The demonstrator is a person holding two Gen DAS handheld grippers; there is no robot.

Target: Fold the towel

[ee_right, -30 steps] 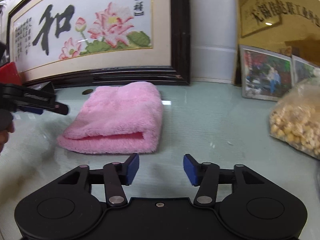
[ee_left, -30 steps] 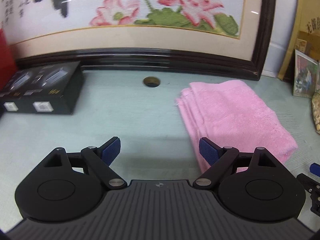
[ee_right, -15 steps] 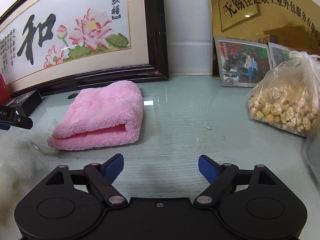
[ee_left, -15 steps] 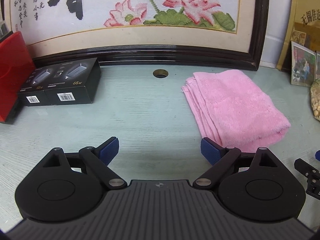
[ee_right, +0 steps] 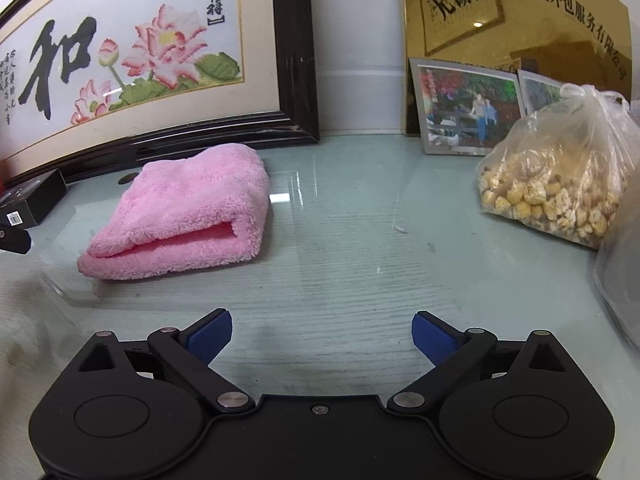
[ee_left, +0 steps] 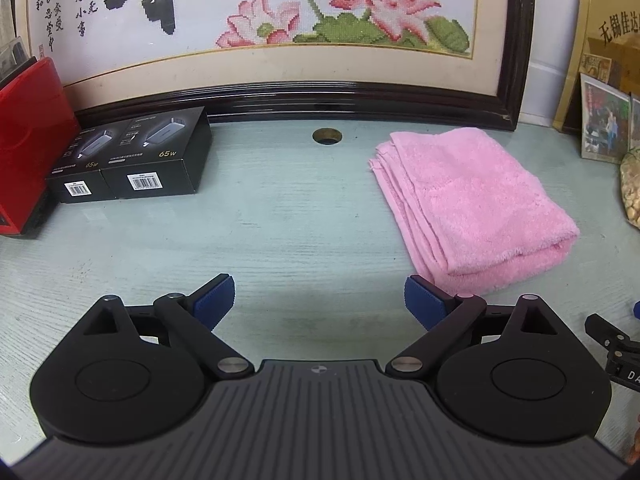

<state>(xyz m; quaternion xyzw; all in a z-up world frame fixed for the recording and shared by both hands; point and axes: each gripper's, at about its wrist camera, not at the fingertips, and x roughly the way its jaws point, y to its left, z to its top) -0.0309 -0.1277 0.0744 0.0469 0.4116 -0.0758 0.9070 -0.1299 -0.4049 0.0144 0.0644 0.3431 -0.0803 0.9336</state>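
A pink towel (ee_left: 472,204) lies folded into a thick rectangle on the pale green table; it also shows in the right wrist view (ee_right: 188,212). My left gripper (ee_left: 319,300) is open and empty, short of the towel and to its left. My right gripper (ee_right: 322,334) is open and empty, short of the towel and to its right. Part of the right gripper shows at the lower right edge of the left wrist view (ee_left: 616,344).
A large framed lotus picture (ee_left: 256,32) leans at the back. Two black boxes (ee_left: 132,164) and a red box (ee_left: 28,144) stand at the left. A bag of nuts (ee_right: 556,176) and framed photos (ee_right: 468,112) stand at the right. A cable hole (ee_left: 327,136) is in the table.
Both grippers have drawn back from the towel, so more of the table shows. The right gripper's jaws have opened wider.
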